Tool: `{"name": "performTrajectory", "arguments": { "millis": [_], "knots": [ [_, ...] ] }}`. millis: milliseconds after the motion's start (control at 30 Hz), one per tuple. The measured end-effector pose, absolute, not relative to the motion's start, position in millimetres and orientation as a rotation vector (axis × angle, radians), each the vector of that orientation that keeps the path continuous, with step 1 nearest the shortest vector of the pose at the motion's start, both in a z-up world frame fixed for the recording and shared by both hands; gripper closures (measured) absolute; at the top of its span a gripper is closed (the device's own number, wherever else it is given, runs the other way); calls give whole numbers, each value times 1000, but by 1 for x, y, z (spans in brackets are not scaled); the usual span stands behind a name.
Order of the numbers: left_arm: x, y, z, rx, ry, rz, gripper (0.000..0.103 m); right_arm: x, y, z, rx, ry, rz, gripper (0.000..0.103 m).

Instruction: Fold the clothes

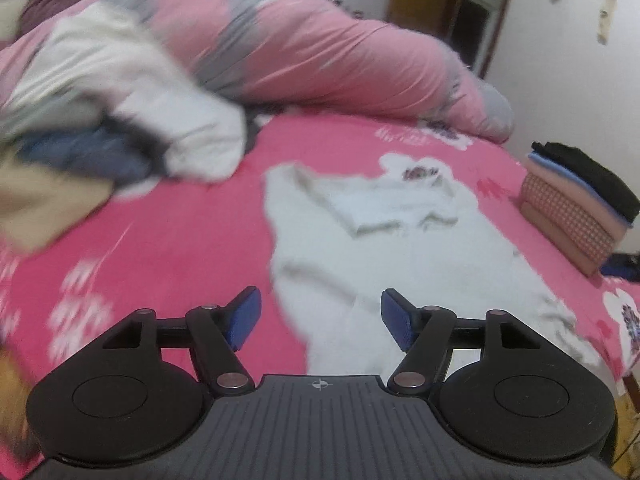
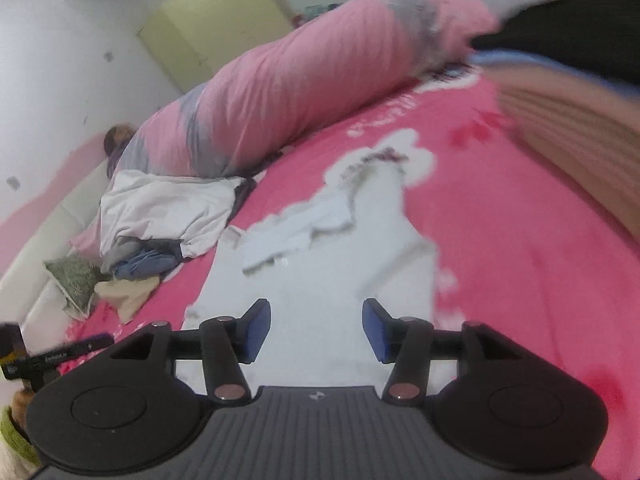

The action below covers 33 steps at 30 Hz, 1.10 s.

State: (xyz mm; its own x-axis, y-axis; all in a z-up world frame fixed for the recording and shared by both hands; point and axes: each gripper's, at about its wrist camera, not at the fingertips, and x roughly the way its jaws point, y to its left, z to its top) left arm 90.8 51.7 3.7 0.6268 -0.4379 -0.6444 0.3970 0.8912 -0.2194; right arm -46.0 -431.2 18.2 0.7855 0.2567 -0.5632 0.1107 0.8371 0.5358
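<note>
A white garment (image 1: 400, 248) lies spread on the pink flowered bedsheet (image 1: 180, 220), its collar end rumpled toward the far side. It also shows in the right wrist view (image 2: 320, 272). My left gripper (image 1: 320, 316) is open and empty, hovering over the garment's near left part. My right gripper (image 2: 316, 328) is open and empty above the garment's near end. Both views are motion-blurred.
A pile of unfolded clothes (image 1: 120, 120) lies at the left, also in the right wrist view (image 2: 160, 224). A rolled pink and grey quilt (image 1: 320, 52) runs along the far side. A stack of folded clothes (image 1: 576, 208) sits at the bed's right edge.
</note>
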Motion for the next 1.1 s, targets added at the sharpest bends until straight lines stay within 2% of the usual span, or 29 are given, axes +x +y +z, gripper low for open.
{"name": "performTrajectory", "arguments": {
  "millis": [67, 267, 767, 933, 1100],
  "knots": [
    [70, 69, -4, -97, 792, -468, 36, -79, -438, 5, 643, 675, 54, 40],
    [31, 87, -55, -259, 909, -517, 36, -127, -464, -40, 810, 713, -57, 39],
    [-11, 77, -101, -281, 879, -544, 37, -145, -484, -91, 954, 699, -114, 39],
    [-21, 81, -106, -358, 891, -601, 47, -163, -485, -95, 1081, 693, -52, 39],
    [-23, 81, -113, -393, 900, -607, 48, -176, -485, -106, 1178, 703, -4, 39]
  ]
}}
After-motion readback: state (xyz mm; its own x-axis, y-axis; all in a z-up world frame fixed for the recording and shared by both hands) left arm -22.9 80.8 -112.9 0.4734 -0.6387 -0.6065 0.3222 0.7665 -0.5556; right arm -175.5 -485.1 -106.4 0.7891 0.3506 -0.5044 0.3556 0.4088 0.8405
